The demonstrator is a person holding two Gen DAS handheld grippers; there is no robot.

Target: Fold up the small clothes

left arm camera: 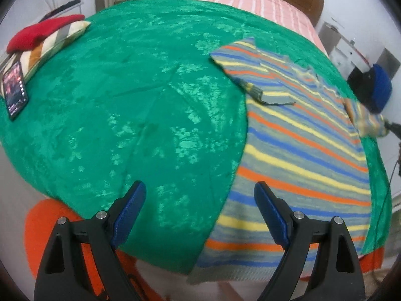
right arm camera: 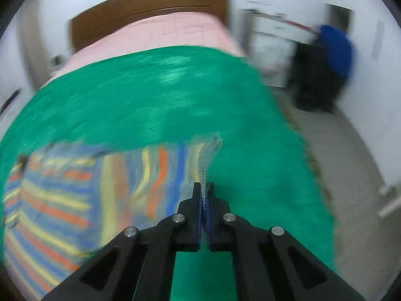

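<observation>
One striped shirt (left arm camera: 300,150) lies on the green cover (left arm camera: 125,87) of a bed, toward the right side in the left wrist view. At the far left of that view a phone (left arm camera: 15,90) rests on a striped pillow (left arm camera: 52,42) with a red cloth (left arm camera: 42,31) on top, well apart from the shirt. The left gripper (left arm camera: 200,195) hangs released, jaws wide apart, one finger over bare cover and the other over the shirt's lower part; neither pad holds fabric. One sleeve (left arm camera: 250,75) is folded across the chest, its cuff lying near the shirt's left edge. Farther right, the other sleeve (left arm camera: 368,123) is lifted off the bed.

From the right wrist view, which is blurred, the shirt (right arm camera: 62,195) spreads left of the right gripper (right arm camera: 204,190), which is clenched on a raised edge of the sleeve (right arm camera: 205,150). Pink sheet (right arm camera: 160,35) and a brown headboard (right arm camera: 150,5) lie beyond the cover (right arm camera: 175,95).
</observation>
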